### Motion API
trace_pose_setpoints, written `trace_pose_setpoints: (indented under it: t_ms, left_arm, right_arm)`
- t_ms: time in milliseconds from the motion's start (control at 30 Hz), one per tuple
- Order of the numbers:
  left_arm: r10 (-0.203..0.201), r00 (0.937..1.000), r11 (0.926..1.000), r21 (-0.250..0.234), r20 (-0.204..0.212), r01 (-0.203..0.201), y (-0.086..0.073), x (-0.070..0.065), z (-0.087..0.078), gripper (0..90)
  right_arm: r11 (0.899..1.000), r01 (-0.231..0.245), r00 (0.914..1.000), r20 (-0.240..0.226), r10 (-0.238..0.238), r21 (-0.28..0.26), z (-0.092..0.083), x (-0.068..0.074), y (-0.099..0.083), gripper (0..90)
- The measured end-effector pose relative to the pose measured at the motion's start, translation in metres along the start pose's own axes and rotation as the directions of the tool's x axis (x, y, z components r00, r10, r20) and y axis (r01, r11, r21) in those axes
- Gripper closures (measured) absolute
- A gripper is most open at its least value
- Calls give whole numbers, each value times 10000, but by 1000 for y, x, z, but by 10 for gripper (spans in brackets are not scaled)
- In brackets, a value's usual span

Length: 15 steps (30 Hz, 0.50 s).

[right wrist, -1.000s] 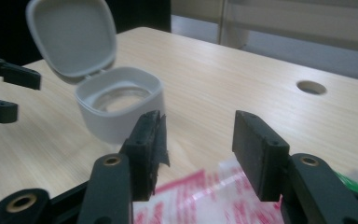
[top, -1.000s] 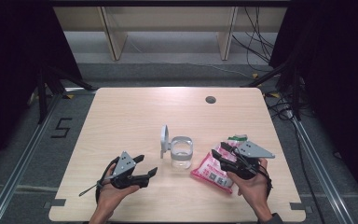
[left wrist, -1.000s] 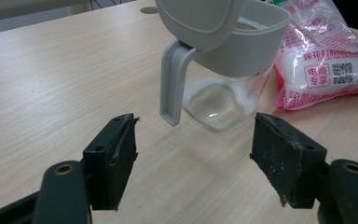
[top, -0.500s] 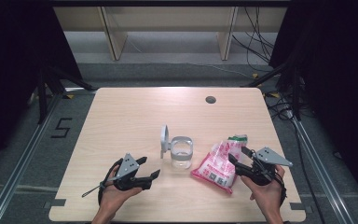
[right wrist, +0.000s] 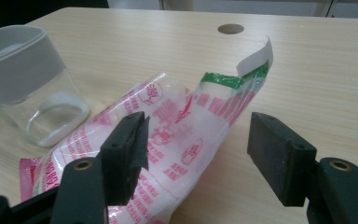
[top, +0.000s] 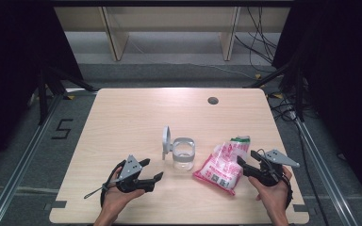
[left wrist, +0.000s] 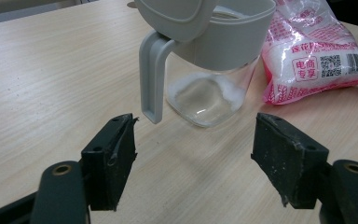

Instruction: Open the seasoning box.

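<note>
The right gripper [top: 246, 162] is sitting released at the near right of the light wooden table [top: 136, 117], its jaws having just been opening, with the pink-and-white printed plastic bag of white granules [top: 222, 165] lying flat just in front of them and not pinched. In the right gripper view the bag's green-banded torn top [right wrist: 233, 80] is sticking up between the spread pads [right wrist: 279, 154], nothing pressing on it. The left gripper [top: 152, 170] is resting near the table's front edge, jaws wide apart and holding nothing. The clear square jar with grey collar and flipped-up grey lid [top: 183, 153] is standing upright between the two grippers, just left of the bag, a little white powder lying on its bottom [left wrist: 207, 95].
</note>
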<state>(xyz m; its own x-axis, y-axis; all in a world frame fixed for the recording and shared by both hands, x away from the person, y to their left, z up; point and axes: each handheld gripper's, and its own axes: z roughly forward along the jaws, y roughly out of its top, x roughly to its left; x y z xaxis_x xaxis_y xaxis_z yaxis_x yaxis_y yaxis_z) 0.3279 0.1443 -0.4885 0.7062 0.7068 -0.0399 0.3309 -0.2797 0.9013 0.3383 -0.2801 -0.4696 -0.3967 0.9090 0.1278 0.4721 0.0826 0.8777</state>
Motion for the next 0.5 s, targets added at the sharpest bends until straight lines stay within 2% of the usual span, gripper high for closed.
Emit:
trace_pose_setpoints:
  t_ms: [33,67,100,167,200,233,267,300,333,367,400,433,467,500]
  left_arm:
    - [3,10000,10000,46,1,-3,0,0,0,293]
    - [-38,10000,10000,10,37,38,0,0,1,293]
    - [-88,9999,10000,12,52,88,-1,1,2,293]
    - [-51,9999,9999,93,-105,52,-1,3,1,292]
    - [-128,9999,9999,88,-64,129,-1,4,1,292]
    - [-141,9999,9999,37,-94,141,-1,5,1,292]
    - [-299,9995,9995,-70,-45,299,-1,4,2,292]
    - [-268,9996,9996,28,-58,268,-1,5,1,292]
    - [-334,9994,9994,-87,-16,334,-1,5,2,292]
    - [-265,9996,9996,1,-10,265,-1,5,2,292]
    - [-268,9996,9996,-4,3,268,-1,5,3,292]
    - [-243,9997,9997,-12,19,243,-1,5,3,292]
    - [-272,9996,9996,-40,16,272,-1,4,4,291]
    - [-292,9996,9996,-7,25,292,-1,3,4,292]
  right_arm:
    - [10000,42,10000,-64,-42,13,1,-1,0,374]
    - [10000,-31,10000,65,30,78,2,-1,-1,372]
    - [9999,133,9999,-105,-132,63,4,-3,-1,371]
    - [9999,126,9999,-38,-126,64,6,-4,-1,371]
    - [9995,290,9995,77,-291,134,8,-4,-1,371]
    - [10000,28,10000,-69,-27,95,9,-3,0,370]
    - [9997,230,9997,-17,-230,128,12,-5,0,369]
    - [9996,126,9999,-91,-123,269,13,-5,1,368]
    - [9993,129,9998,-121,-125,351,14,-5,1,367]
    - [9990,229,9997,-15,-229,388,17,-6,0,367]
    - [9993,165,9998,-143,-160,342,18,-6,1,367]
    - [9995,111,9999,-30,-110,311,20,-5,0,367]
    - [9983,-256,9996,-100,262,522,19,-3,0,365]
    - [9987,200,9998,-68,-197,476,21,-8,1,363]
